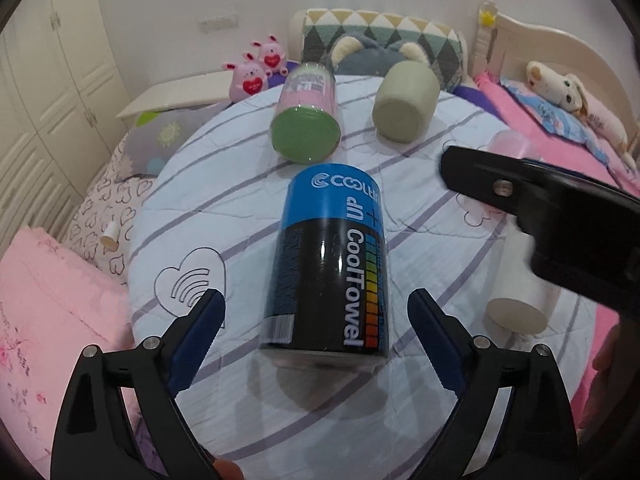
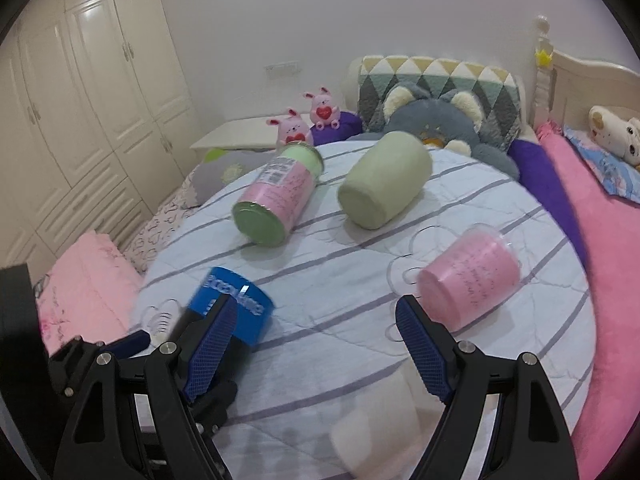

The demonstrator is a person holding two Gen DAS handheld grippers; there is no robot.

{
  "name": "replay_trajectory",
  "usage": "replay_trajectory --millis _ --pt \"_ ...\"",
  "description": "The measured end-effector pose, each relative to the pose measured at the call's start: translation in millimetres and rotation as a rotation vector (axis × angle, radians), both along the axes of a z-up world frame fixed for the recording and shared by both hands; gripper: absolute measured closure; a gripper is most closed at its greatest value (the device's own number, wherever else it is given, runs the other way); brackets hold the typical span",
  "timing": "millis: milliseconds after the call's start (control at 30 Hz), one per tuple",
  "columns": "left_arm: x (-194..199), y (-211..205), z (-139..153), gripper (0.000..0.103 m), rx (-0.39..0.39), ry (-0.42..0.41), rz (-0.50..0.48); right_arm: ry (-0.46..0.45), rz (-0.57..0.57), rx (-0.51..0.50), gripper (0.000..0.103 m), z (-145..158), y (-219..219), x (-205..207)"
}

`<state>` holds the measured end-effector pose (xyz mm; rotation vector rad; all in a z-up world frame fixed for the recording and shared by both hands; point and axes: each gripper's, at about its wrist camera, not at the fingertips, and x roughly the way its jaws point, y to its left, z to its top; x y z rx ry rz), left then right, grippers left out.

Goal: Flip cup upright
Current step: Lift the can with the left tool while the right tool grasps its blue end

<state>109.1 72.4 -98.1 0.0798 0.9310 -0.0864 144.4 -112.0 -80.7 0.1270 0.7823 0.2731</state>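
Several cups and canisters lie on their sides on a round striped cushion. A blue-and-black CoolTowel canister lies right in front of my left gripper, which is open around its near end without touching it. It also shows in the right wrist view. A cream cup lies between the fingers of my open right gripper; it also shows in the left wrist view. Farther off lie a pink-and-green canister, a pale green cup and a pink cup.
The cushion lies on a bed with pink bedding. Plush toys and a patterned pillow sit at the far edge. A headboard is at the right, a wardrobe at the left.
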Motion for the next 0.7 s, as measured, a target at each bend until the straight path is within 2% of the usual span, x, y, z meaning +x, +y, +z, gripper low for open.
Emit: replay_trajectory --millis 200,567,700 --pt "-6.5 15.9 7.8 0.009 -0.025 -0.021 0.009 0.115 0.061 0.097 0.02 -8.5 18.9 15.8" --pt "-3.3 32.9 2.5 0.008 -0.089 0.009 -0.021 0.272 0.069 0.14 0.02 -32.7 45.6 37.4" --pt "-0.7 33.5 0.7 0.008 -0.105 0.019 -0.045 0.328 0.105 0.182 0.021 -41.9 52.5 44.4"
